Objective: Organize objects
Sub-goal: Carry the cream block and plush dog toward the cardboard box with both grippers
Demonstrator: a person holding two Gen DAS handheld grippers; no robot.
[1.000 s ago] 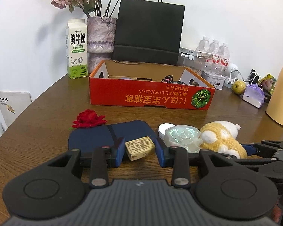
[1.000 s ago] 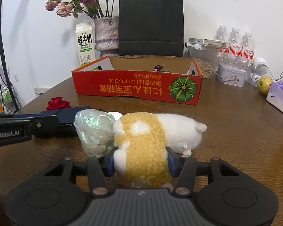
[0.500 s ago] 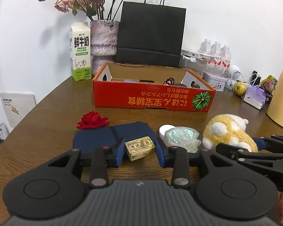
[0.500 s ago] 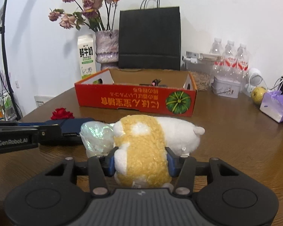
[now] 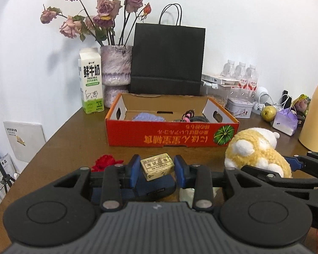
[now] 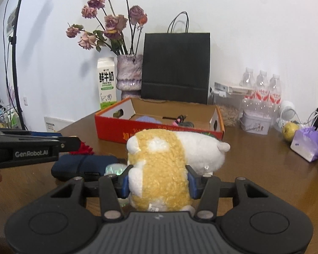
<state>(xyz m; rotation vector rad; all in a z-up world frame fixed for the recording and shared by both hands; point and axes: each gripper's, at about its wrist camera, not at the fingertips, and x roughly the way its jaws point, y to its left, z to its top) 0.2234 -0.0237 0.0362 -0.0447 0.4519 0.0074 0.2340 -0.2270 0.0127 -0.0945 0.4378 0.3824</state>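
Right now both grippers hold something above the brown table (image 5: 70, 139). The left gripper (image 5: 156, 170) is clamped narrowly on a small tan block (image 5: 158, 166), its blue pads pressing both sides, over a dark blue pouch (image 6: 84, 165). The right gripper (image 6: 158, 182) squeezes a yellow and white plush toy (image 6: 159, 169) around its middle. Beyond them sits the open red box (image 5: 169, 137), with a red rose (image 5: 105, 162) near its front.

3 water bottles (image 6: 261, 91), 1 plush toy (image 6: 165, 165), 1 box (image 5: 171, 135), 1 milk carton (image 5: 91, 80).
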